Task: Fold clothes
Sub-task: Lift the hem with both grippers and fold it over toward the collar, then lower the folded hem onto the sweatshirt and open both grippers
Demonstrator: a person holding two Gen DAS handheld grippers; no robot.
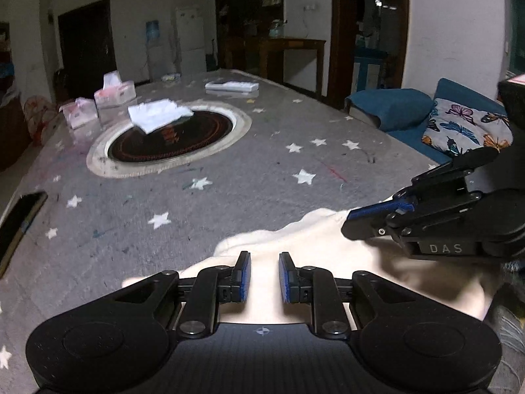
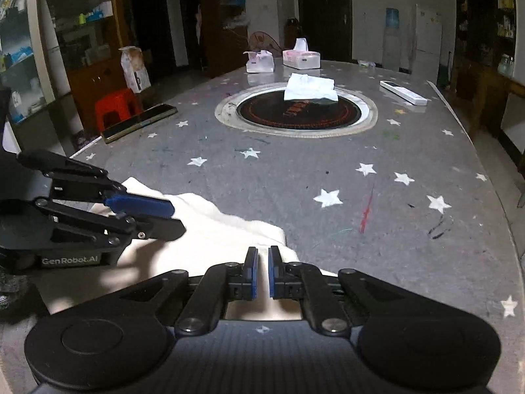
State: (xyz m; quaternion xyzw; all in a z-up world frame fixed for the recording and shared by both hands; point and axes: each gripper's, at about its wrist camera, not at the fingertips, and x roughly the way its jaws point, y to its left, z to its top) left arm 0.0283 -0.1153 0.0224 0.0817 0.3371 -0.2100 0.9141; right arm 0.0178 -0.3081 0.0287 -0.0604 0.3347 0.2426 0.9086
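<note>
A cream garment (image 1: 315, 239) lies bunched at the near edge of the grey star-patterned table (image 1: 229, 170); it also shows in the right wrist view (image 2: 210, 233). My left gripper (image 1: 264, 256) hovers over the garment, its jaws a little apart with cloth showing between them; it appears from the side in the right wrist view (image 2: 170, 216). My right gripper (image 2: 261, 250) sits over the garment's right end, jaws nearly together with a narrow gap; in the left wrist view it (image 1: 347, 221) reaches in from the right.
A round dark inset (image 2: 297, 111) in the table middle carries a folded white cloth (image 2: 310, 88). Tissue packs (image 2: 302, 57), a white remote (image 2: 403, 92) and a phone (image 2: 139, 123) lie around. A blue sofa with a butterfly pillow (image 1: 466, 124) is right.
</note>
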